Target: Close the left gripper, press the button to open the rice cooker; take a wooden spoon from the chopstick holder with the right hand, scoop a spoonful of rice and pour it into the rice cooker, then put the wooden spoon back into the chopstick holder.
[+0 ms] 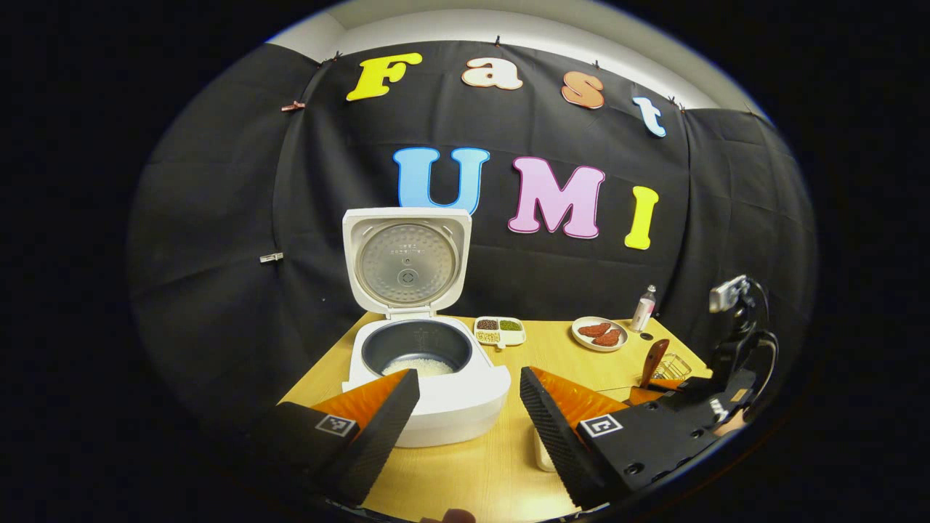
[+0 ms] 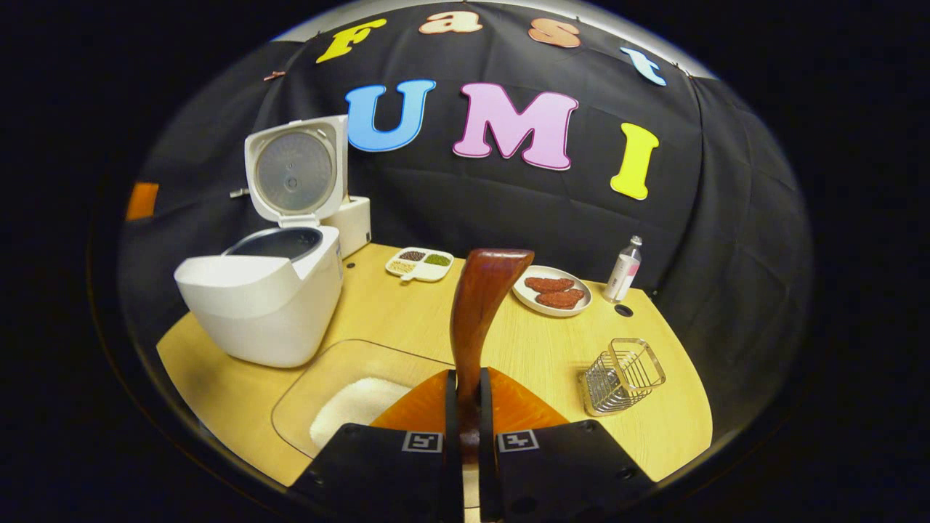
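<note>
Fingers of the right gripper (image 2: 465, 407) were pinched on the handle of the wooden spoon (image 2: 479, 305), which stood upright between them; its lower end was hidden by the fingers. Just below lay a clear tray of rice (image 2: 349, 407), partly cut off. Right of it stood the wire chopstick holder (image 2: 621, 378). The left gripper (image 1: 468, 407) was spread, gripping nothing. Beyond it sat the rice cooker (image 1: 429, 363), lid raised, rice inside.
</note>
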The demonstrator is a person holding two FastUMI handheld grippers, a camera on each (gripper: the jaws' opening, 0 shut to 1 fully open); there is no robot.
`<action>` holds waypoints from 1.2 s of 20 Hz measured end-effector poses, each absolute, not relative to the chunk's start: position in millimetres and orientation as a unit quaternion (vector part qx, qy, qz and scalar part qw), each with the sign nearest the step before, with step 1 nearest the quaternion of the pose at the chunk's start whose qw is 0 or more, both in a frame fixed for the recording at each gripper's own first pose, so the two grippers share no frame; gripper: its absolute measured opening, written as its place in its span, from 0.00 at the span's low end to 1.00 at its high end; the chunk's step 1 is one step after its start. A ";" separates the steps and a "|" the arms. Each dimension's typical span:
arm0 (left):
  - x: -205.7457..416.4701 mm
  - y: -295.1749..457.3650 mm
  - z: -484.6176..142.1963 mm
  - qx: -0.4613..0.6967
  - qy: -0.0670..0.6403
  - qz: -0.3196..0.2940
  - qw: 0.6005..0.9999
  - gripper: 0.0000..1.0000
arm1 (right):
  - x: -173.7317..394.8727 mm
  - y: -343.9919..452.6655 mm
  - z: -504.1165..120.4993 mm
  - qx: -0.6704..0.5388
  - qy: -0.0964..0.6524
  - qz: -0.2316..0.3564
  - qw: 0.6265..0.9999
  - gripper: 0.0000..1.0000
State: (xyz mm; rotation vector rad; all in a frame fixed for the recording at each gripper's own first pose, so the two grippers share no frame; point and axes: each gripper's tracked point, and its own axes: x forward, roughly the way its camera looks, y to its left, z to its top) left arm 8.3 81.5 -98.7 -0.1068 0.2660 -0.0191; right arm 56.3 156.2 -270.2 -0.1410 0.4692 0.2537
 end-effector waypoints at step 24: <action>-4.0 109.8 -99.0 -0.074 0.120 0.005 0.990 0.96 | 49.4 161.1 -272.4 0.442 0.314 0.037 0.840 0.13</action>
